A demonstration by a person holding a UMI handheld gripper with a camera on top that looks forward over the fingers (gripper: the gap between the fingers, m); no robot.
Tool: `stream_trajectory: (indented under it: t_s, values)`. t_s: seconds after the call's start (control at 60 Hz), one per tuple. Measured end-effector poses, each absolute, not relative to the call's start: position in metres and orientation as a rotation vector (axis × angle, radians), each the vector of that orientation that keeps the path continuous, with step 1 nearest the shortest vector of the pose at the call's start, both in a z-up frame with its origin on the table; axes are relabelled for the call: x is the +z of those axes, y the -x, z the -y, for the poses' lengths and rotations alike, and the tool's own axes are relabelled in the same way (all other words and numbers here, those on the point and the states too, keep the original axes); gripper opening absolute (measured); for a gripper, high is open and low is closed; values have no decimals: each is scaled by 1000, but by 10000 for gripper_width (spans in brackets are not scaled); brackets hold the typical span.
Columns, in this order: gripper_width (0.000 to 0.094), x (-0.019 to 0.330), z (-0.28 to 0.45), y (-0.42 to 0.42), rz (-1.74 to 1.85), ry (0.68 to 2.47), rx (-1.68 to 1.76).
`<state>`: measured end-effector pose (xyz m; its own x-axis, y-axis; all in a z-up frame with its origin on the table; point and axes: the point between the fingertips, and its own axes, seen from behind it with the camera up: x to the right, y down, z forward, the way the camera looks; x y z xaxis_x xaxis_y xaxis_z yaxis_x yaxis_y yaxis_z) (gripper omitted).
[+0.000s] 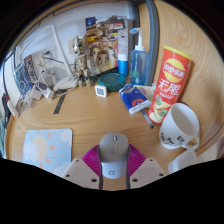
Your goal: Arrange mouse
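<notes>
— Tongs [113,172] first: how were they set?

— Partly spread, about as wide as the mouse [113,154]. Both fingers sat against its sides, and the pink pads [93,158] showed to the left and right of it. It looked pinched, though the mouse also lay low over the wooden table [90,115], and I could not tell whether it was lifted or resting.

— And the mouse itself?

— Grey, smooth and oval, with a darker wheel near its front. It lay lengthwise between the fingers, nose pointing away from the camera. Its rear end was cut off behind the tongs.

— What lay around it, biggest down?

— A pale mouse mat [47,147] sat to the left of the fingers, its print too faint to read. A tall red crisp can [169,84] leaned beyond on the right, with a white mug [179,127] in front of it. A blue-and-white packet [134,98] lay beside the can, and a small white cube [101,90] stood further back. The clutter along the wall was hard to make out.
</notes>
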<state>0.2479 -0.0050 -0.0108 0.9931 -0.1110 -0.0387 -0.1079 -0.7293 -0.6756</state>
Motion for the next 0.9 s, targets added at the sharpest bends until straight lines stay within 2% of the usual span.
stream_trajectory:
  t_s: [0.1,0.333,0.4,0.467,0.533,0.6,0.817,0.9]
  values:
    - [298,11,2,-240,-190,2367,-15]
    - [302,164,-40,-186,-110,2128,-30]
    - [301,192,-50,-157,-53,2089,-12]
    - [301,206,-56,-122,9,2073,19]
    - [300,201,-57,-89,73,2080,27]
    - [301,180,-55,-61,123,2117,41]
    - [298,58,-22,-14,172,2326,94]
    - [300,22,-5,-11,167,2389,95]
